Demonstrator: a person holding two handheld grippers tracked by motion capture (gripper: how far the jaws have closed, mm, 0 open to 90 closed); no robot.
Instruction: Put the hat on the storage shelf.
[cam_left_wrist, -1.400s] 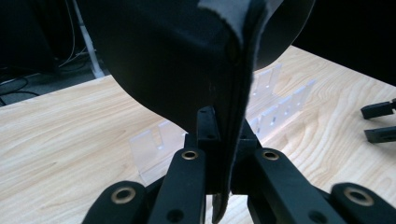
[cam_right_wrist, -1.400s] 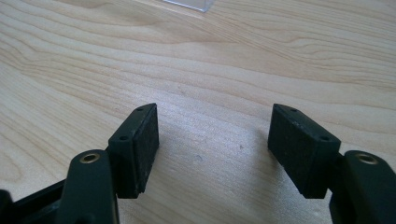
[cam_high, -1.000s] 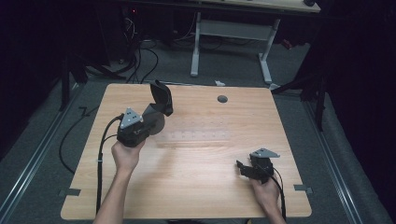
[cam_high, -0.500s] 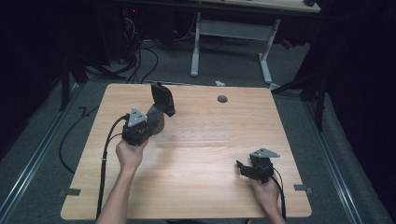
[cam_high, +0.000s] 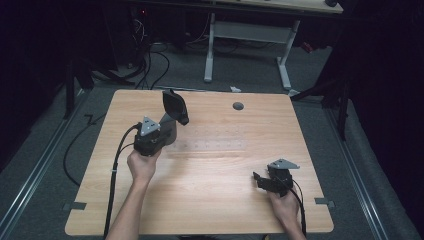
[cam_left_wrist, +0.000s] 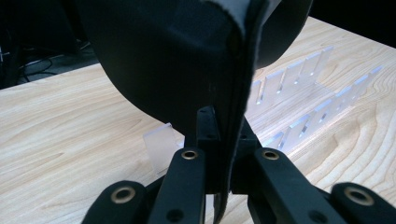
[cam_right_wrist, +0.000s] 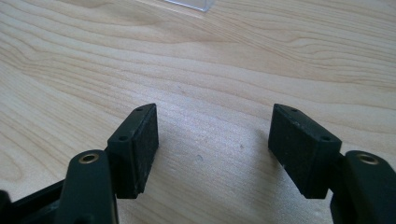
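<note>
Jaws of the left gripper (cam_high: 167, 120) pinch the lower edge of a black pouch-like object (cam_high: 175, 106), holding it upright above the wooden table (cam_high: 210, 200) at about ten o'clock from the table's middle. In the left gripper view the black object (cam_left_wrist: 177, 60) looms over the jaws, with a clear slotted rack (cam_left_wrist: 299, 93) lying on the wood just behind it, toward two o'clock. The right gripper (cam_high: 261, 180) rests low near the table's five o'clock corner, its jaws set wide apart with bare wood between the pads (cam_right_wrist: 140, 149).
</note>
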